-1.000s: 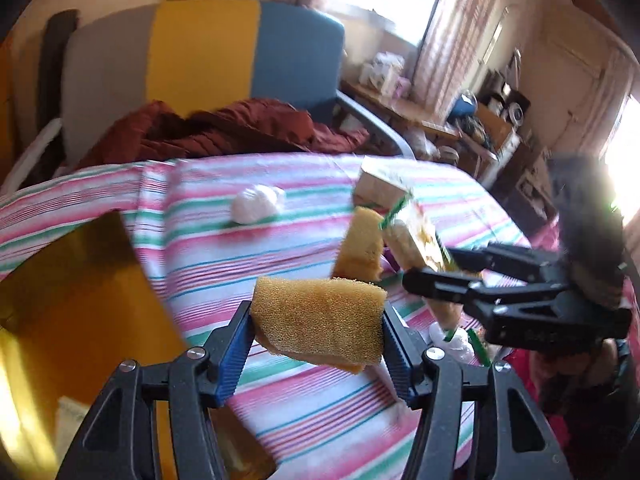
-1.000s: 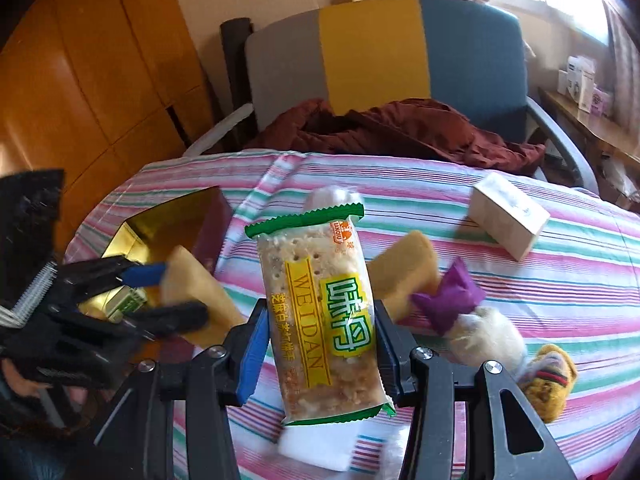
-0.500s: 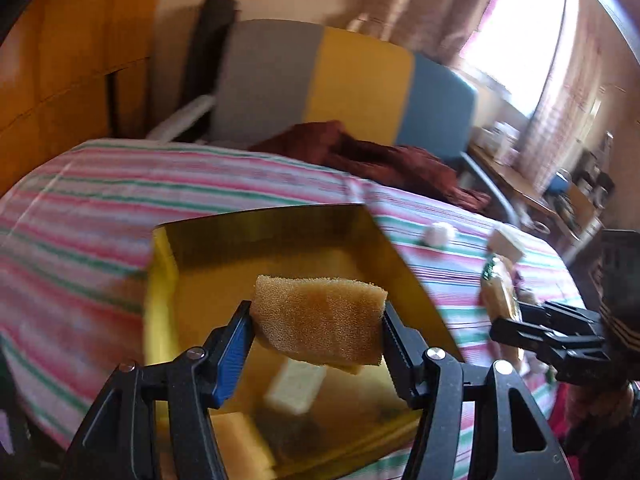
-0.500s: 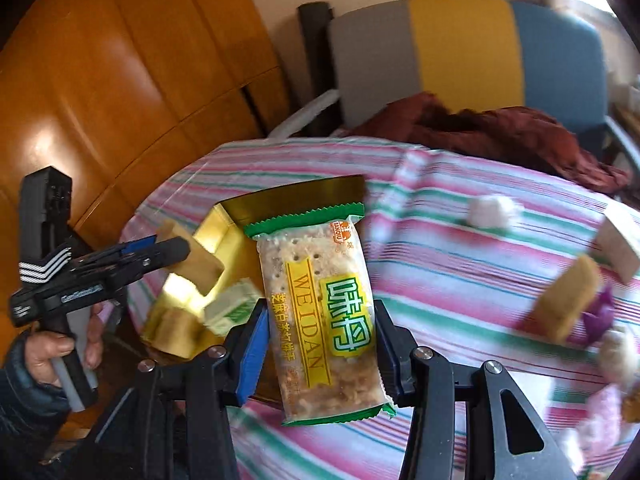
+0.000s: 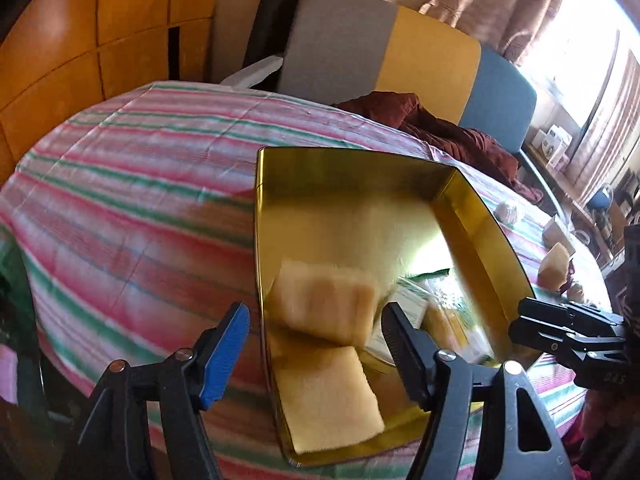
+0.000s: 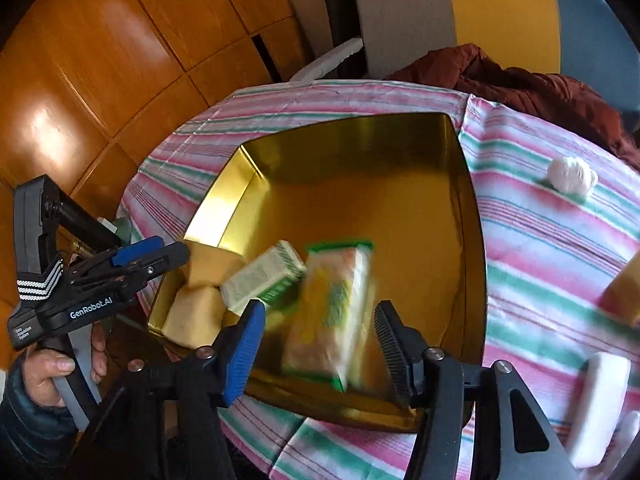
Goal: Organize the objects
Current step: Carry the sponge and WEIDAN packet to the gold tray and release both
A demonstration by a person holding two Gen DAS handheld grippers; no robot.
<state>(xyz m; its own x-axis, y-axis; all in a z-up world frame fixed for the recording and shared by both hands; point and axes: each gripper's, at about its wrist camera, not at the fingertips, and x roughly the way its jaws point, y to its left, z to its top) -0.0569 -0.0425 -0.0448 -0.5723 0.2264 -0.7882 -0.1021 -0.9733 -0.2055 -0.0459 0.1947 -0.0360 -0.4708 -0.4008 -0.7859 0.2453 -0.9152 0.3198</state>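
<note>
Two items released over the gold tin (image 6: 472, 216): sponge (image 5: 324, 304) below left gripper (image 5: 316, 344), biscuit packet (image 6: 332, 304) below right gripper (image 6: 318, 344). Both jaw pairs just opened, clear of contact. Sponge: light, soft, compressible; grasp across short sides. Packet: slick film, brittle contents; pinch long edges gently.

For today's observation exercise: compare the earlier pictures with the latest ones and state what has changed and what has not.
Both claws have just been opening. The left claw let go of its yellow sponge, which now lies blurred in the gold tin. The right claw released the cracker packet, also blurred, into the tin. Both views swung from the table's clutter to over the tin. The white ball stayed on the striped cloth.
</note>
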